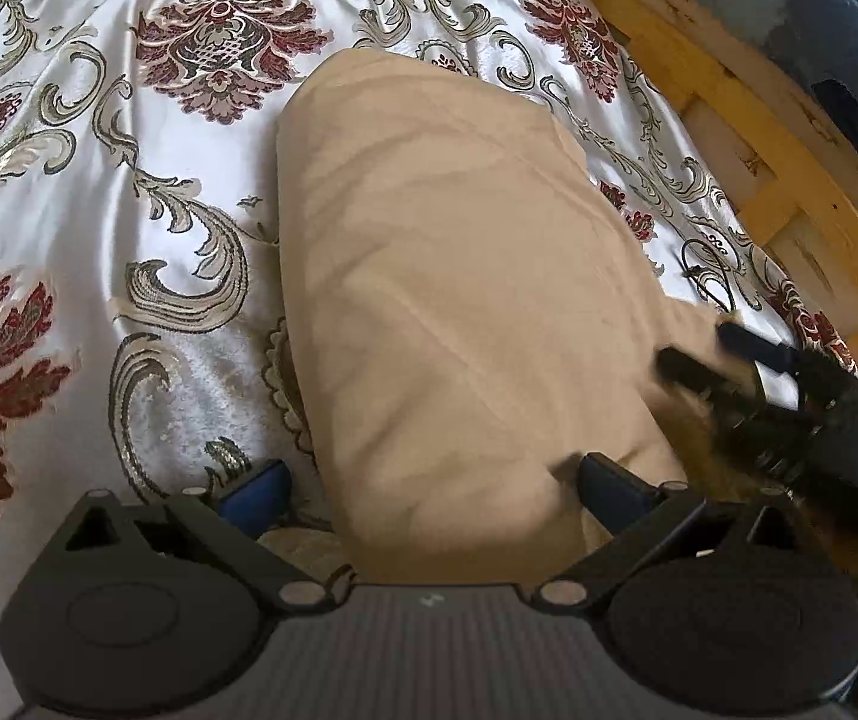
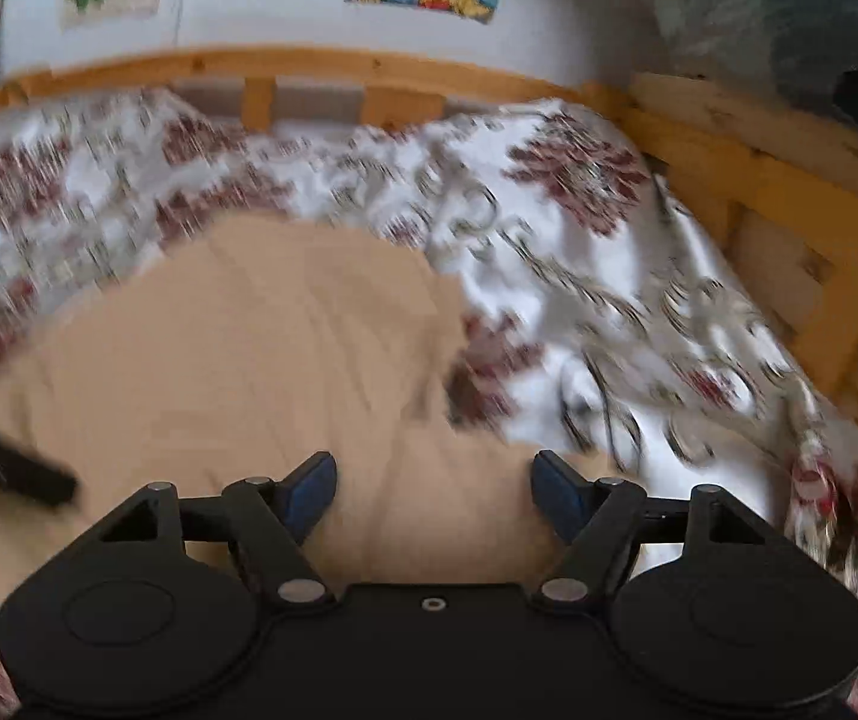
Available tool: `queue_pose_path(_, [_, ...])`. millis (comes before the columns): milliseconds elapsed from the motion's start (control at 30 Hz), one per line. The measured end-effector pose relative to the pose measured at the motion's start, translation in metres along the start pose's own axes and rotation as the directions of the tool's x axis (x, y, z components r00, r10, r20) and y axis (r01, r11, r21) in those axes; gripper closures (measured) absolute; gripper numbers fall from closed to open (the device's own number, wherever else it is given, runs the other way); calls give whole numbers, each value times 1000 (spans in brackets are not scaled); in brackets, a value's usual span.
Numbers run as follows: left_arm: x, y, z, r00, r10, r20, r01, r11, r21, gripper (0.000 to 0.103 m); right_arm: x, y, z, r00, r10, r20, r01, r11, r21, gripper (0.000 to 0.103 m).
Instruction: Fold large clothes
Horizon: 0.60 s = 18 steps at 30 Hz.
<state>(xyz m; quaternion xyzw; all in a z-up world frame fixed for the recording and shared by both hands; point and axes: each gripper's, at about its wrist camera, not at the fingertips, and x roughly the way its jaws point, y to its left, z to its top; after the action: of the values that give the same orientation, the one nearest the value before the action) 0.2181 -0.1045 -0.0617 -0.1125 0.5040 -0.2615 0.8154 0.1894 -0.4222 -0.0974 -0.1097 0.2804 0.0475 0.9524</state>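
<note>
- Your left tool (image 1: 429,489) stands open astride the near end of the tan, soft, folded cloth (image 1: 447,276), ready to pinch it.
- That cloth lies lengthwise on the floral satin bedspread (image 1: 99,180), flat for folding.
- Your right tool (image 2: 434,495), also open, hovers over its near right edge, holding nothing.

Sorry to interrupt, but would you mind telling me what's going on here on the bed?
A person is folding a tan garment on a bed covered with a floral bedspread, using hand-held tongs in each hand. The garment already lies as a long folded strip. The left tongs stand open astride its near end, one finger on each side. The right tongs are open too, over the garment's edge, gripping nothing. The right wrist view is blurred.
</note>
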Motion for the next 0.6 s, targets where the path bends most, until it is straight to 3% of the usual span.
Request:
queue_pose_path(167, [0, -7, -2, 999, 37, 18, -38, 999, 26, 0, 15, 25, -24, 995, -81, 57, 88, 986, -143, 24])
queue_pose_path(367, [-6, -12, 2, 998, 56, 24, -57, 997, 47, 0, 14, 14, -24, 997, -47, 59, 52, 995, -84, 25])
queue_pose_path(433, [-16, -14, 6, 999, 33, 23, -34, 996, 81, 1, -1, 6, -17, 998, -8, 57, 8, 1000, 2, 25])
queue_pose_path(500, [-30, -19, 10, 997, 36, 63, -45, 987, 154, 1, -23, -10, -8, 995, 39, 88, -53, 986, 159, 18])
queue_pose_path(567, [-38, -23, 14, 992, 89, 94, -109, 967, 232, 1, -41, -25, 0, 990, 20, 140, -58, 961, 270, 4])
queue_pose_path(600, [-40, -22, 16, 992, 86, 97, -108, 963, 248, 1, -47, -32, 2, 988, -6, 151, -43, 947, 319, 3])
